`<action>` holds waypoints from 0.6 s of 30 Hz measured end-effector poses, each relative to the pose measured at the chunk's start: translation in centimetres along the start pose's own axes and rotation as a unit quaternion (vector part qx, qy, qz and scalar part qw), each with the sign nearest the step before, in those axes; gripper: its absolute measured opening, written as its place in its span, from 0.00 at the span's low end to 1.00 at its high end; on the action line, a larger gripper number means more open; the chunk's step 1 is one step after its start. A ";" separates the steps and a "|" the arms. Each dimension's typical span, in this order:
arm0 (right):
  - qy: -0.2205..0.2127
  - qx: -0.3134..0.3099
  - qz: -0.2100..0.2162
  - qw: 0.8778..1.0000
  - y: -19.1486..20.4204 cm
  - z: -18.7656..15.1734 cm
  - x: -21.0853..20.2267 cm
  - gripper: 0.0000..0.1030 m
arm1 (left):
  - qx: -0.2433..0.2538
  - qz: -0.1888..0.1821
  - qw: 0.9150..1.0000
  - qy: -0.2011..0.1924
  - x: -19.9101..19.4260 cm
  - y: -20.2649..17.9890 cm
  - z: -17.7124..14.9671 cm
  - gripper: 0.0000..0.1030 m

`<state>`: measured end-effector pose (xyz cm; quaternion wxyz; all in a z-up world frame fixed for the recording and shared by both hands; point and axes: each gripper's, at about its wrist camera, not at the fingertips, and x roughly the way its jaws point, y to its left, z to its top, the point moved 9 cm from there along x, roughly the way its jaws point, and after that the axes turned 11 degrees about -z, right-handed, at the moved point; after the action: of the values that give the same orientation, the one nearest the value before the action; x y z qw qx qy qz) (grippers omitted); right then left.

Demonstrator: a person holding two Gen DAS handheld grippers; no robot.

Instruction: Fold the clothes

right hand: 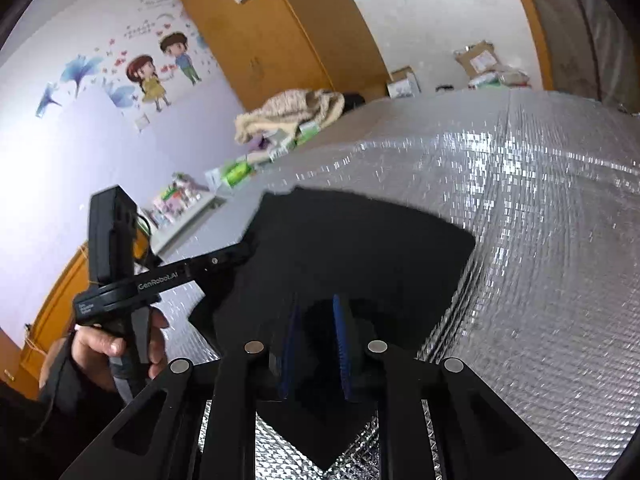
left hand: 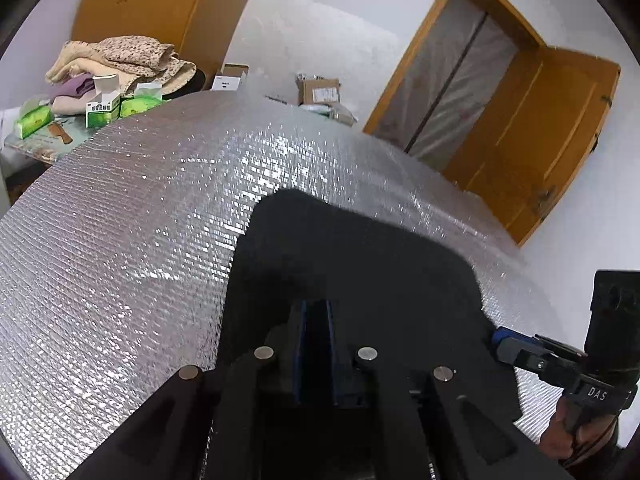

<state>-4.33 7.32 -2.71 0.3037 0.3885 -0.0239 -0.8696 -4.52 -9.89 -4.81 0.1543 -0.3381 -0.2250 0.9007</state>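
Left gripper (left hand: 316, 312): the blue-padded fingers stand close together, clamped on the near edge of the black garment (left hand: 352, 264). Only a thin dark strip of cloth shows between the pads.

Right gripper (right hand: 318, 336): the blue pads stand a little apart with black cloth bunched between them; the jaws are closed on a fold of the same garment. A loose corner of cloth hangs below the fingers.

The black garment lies flat on the silver quilted foil mat (left hand: 120, 220), spread away from both grippers, with its far edge roughly straight and its corners rounded.

In the left wrist view, the right gripper enters from the lower right, its tip touching the garment's right edge. In the right wrist view, the left gripper enters from the left, held by a hand (right hand: 116, 344) in a dark sleeve.

Beyond the mat: a heap of clothes (left hand: 120, 60), green boxes (left hand: 100, 110), cardboard parcels (left hand: 320, 92), a wooden wardrobe (right hand: 264, 36) and an open wooden door (left hand: 532, 136).
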 end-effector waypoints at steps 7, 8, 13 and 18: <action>0.014 0.001 -0.008 1.000 -0.1 -0.7 1.4 0.15 | 0.011 0.015 1.000 0.004 0.4 0.1 -0.3 0.09; 0.015 0.001 -0.008 1.000 -0.2 -0.7 1.5 0.14 | 0.014 0.018 1.000 0.004 0.4 0.0 -0.3 0.09; 0.014 -0.001 -0.011 1.000 -0.2 -0.9 1.5 0.12 | 0.014 0.026 1.000 -0.004 -0.1 -0.2 -0.1 0.08; 0.014 -0.018 -0.013 1.000 0.4 -1.2 1.1 0.12 | 0.035 0.031 0.999 -0.009 -1.1 -1.2 -0.2 0.08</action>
<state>-3.90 6.63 -4.16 0.2995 0.3949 0.0013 -0.8685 -3.46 -9.30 -3.77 0.1358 -0.3313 -0.1843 0.9154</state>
